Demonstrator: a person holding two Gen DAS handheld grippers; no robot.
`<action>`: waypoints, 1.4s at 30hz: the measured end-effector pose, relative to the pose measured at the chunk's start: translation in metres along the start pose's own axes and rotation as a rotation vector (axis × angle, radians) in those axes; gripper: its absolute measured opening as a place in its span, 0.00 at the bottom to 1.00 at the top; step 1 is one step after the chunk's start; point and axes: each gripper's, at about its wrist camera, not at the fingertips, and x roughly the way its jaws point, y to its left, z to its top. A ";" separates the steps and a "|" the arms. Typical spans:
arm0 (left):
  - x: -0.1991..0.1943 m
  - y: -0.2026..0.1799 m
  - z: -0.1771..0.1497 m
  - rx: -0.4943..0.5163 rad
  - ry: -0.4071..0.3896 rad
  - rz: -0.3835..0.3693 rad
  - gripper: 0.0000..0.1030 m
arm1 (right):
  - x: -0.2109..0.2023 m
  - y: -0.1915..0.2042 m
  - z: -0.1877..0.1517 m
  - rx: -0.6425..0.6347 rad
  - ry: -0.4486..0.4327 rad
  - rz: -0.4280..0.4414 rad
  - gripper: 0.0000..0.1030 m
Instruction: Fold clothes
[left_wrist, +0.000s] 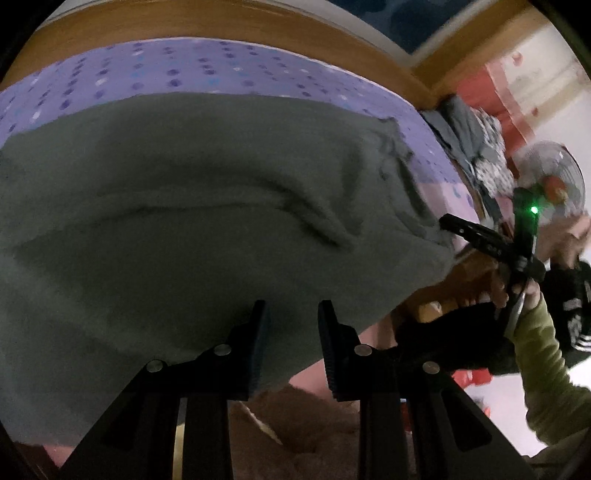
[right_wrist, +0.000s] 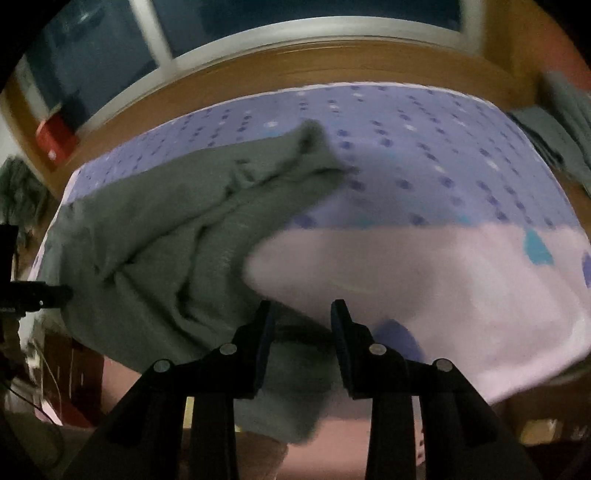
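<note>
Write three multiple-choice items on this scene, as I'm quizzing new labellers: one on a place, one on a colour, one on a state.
1. Where is the grey garment?
A. On the floor
B. On the dotted sheet
C. On a chair

2. What colour is the sheet?
A. White
B. Red
C. Purple

3. How does the garment lie?
A. Spread out, wrinkled
B. Folded in a neat square
C. Rolled up tight

Answers:
1 B: it lies over the sheet in both views.
2 C: the sheet is purple with darker dots.
3 A: creases run across its broad spread.
</note>
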 end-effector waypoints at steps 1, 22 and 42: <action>0.003 -0.006 0.005 0.020 0.006 -0.003 0.25 | 0.000 -0.004 -0.003 0.003 0.006 0.003 0.33; 0.085 -0.084 0.078 0.065 0.067 -0.008 0.25 | -0.040 -0.016 -0.001 0.089 -0.129 -0.021 0.19; -0.012 -0.032 0.001 -0.135 -0.120 0.140 0.26 | -0.012 -0.017 0.050 0.020 -0.151 0.064 0.41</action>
